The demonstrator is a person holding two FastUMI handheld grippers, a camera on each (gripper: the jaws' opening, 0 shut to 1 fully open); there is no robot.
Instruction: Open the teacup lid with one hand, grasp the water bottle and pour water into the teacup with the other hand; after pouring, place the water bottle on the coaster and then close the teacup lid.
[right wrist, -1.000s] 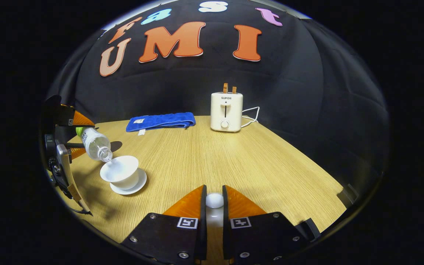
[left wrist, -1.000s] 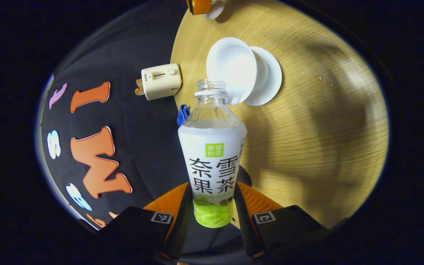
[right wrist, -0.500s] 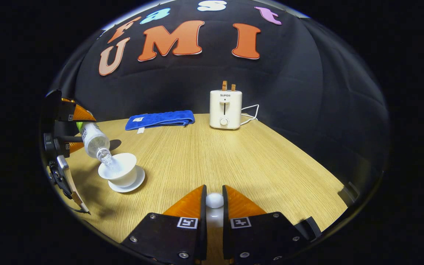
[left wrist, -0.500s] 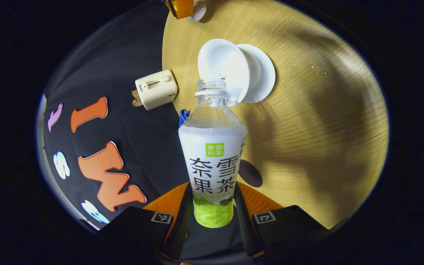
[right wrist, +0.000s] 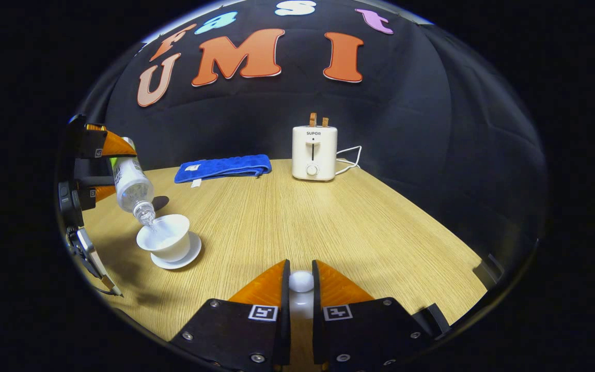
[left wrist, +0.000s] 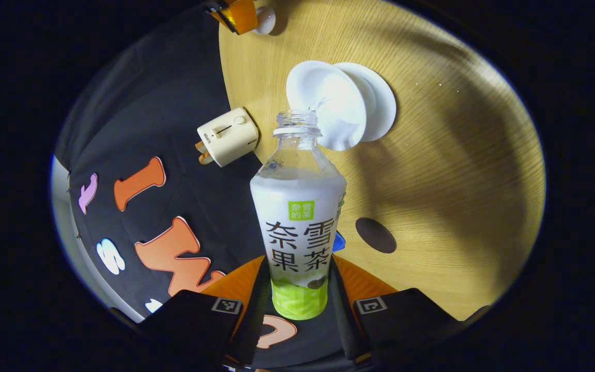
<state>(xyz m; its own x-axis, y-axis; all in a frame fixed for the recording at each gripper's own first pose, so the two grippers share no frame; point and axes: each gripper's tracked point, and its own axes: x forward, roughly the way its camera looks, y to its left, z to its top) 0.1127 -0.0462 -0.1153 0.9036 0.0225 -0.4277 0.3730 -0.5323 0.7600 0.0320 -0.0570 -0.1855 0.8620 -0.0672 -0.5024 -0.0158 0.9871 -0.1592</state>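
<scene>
My left gripper (left wrist: 298,266) is shut on an uncapped water bottle (left wrist: 297,206) with a white and green label. The bottle is tipped steeply, its mouth over the open white teacup (left wrist: 328,101) on its saucer (left wrist: 382,101), and water runs into the cup. From the right gripper view, the bottle (right wrist: 132,183) slants down from the left gripper (right wrist: 96,168) to the teacup (right wrist: 166,238). My right gripper (right wrist: 300,282) is shut on the white knob of the teacup lid (right wrist: 301,283), held over the table's near edge. A dark round coaster (left wrist: 375,235) lies on the table.
A cream toaster (right wrist: 314,153) with its cord stands at the back of the wooden table (right wrist: 339,227). A folded blue towel (right wrist: 222,168) lies at the back left. The coaster (right wrist: 160,202) lies just behind the cup. Black cloth walls close in the booth.
The left gripper has tipped the bottle steeper over the teacup and water now streams in. The right gripper with the lid has stayed put.
</scene>
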